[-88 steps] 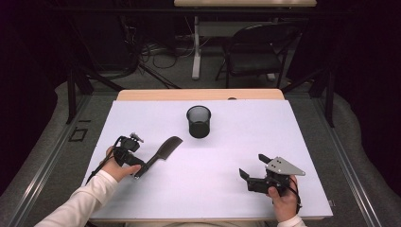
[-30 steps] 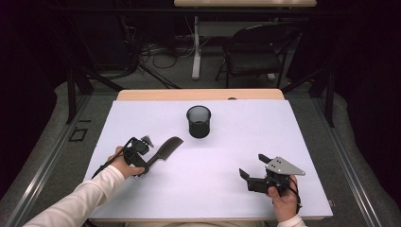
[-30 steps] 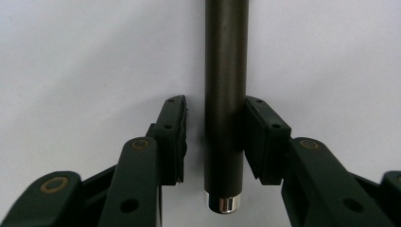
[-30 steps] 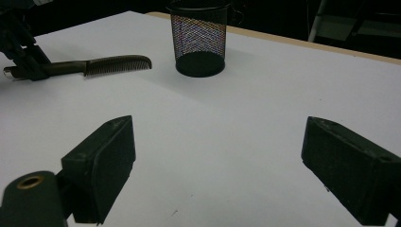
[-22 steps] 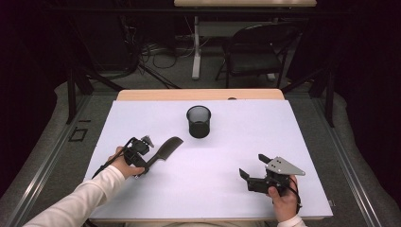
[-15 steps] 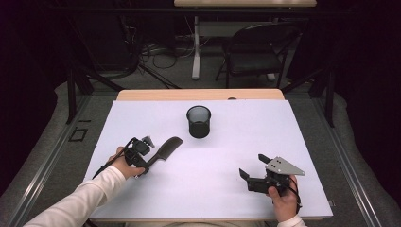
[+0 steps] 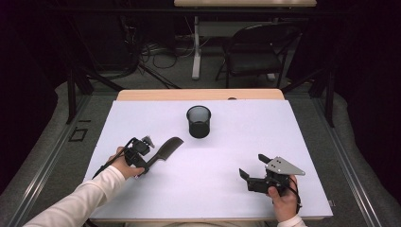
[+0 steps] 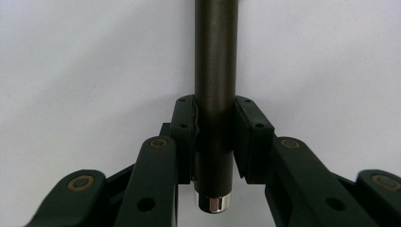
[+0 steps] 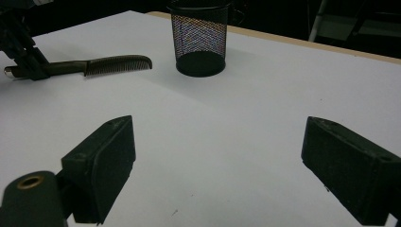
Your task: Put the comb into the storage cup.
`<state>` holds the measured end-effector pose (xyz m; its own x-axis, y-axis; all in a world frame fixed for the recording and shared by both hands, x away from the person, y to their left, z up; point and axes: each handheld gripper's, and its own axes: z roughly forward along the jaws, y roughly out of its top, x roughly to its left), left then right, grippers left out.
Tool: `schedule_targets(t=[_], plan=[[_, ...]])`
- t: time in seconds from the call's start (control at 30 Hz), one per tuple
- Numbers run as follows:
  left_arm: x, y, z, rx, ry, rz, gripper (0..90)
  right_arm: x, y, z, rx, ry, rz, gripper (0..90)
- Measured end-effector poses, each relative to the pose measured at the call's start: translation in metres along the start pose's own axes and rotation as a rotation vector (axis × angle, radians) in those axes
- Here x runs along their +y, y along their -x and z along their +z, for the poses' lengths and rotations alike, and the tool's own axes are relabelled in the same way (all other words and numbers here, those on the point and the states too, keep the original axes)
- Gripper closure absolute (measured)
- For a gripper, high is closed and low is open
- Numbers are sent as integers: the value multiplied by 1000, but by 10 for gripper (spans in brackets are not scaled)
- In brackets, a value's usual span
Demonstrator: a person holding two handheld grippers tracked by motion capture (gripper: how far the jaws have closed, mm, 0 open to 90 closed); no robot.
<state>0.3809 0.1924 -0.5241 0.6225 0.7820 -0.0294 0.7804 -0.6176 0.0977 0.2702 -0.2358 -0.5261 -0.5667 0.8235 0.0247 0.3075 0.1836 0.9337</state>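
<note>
The left gripper (image 7: 147,160) sits near the left edge of the counter (image 7: 302,142), and its fingers (image 8: 185,137) have just been closing: they now press on both sides of the round handle of the dark comb (image 7: 165,148). Against the earliest frame, this gripper has come in from the comb's near end and onto the handle, and over the last second the hand has kept its place while the fingers narrowed. The comb lies flat on the counter where it lay before, its toothed end pointing toward the far right, toward the black mesh cup (image 7: 198,121), which stands apart from it near the middle of the far edge. The right gripper (image 7: 251,166) rests near the counter's near right corner, unmoved, its fingers (image 9: 101,163) spread wide with nothing between them.
</note>
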Motion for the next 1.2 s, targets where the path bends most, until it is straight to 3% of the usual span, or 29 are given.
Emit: schedule_targets(t=[0.57, 1.2], plan=[[-1, -1, 0, -8, 9, -10, 726, 0, 0, 0, 1, 1, 0, 107], [-4, -6, -5, -34, 55, -34, 728, 0, 0, 0, 1, -1, -2, 108]])
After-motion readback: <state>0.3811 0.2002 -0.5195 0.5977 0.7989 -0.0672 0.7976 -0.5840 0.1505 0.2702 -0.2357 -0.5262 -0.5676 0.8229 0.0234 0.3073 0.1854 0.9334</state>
